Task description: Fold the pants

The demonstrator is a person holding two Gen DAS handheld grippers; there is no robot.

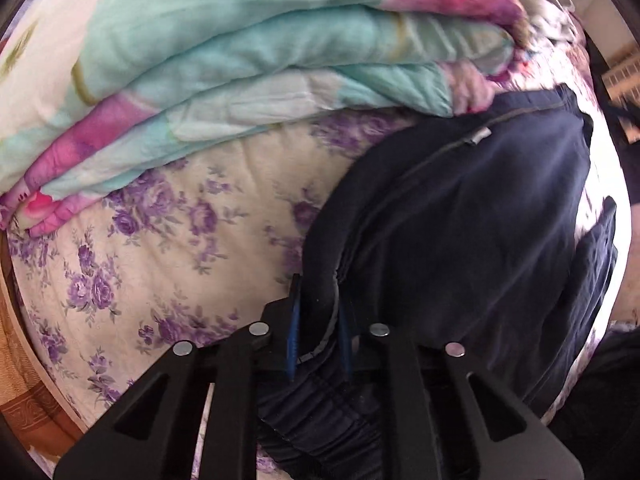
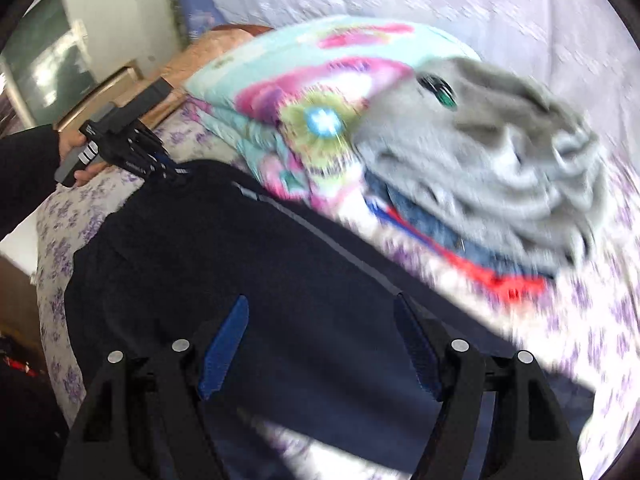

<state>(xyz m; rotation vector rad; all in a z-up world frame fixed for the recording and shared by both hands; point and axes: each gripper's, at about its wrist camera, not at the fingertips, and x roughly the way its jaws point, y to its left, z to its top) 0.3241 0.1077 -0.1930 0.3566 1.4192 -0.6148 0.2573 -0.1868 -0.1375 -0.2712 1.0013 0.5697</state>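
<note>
My left tool (image 1: 318, 320) pinches the waistband edge of the dark pants (image 1: 460, 232) lying on the bed (image 1: 160, 248). My right tool (image 2: 320, 344) hangs spread above a leg. Open sheet lies left; folded quilt (image 1: 240, 60) and grey clothes (image 2: 500, 168) crowd beyond.

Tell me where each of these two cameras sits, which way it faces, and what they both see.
Left wrist: on the left gripper, looking steeply down at the navy pants, waistband pinched between its pads.
Right wrist: on the right gripper, open, angled down over the pants; a hand holding the left gripper shows.
Shared: pants, folded quilt, floral sheet.
</note>
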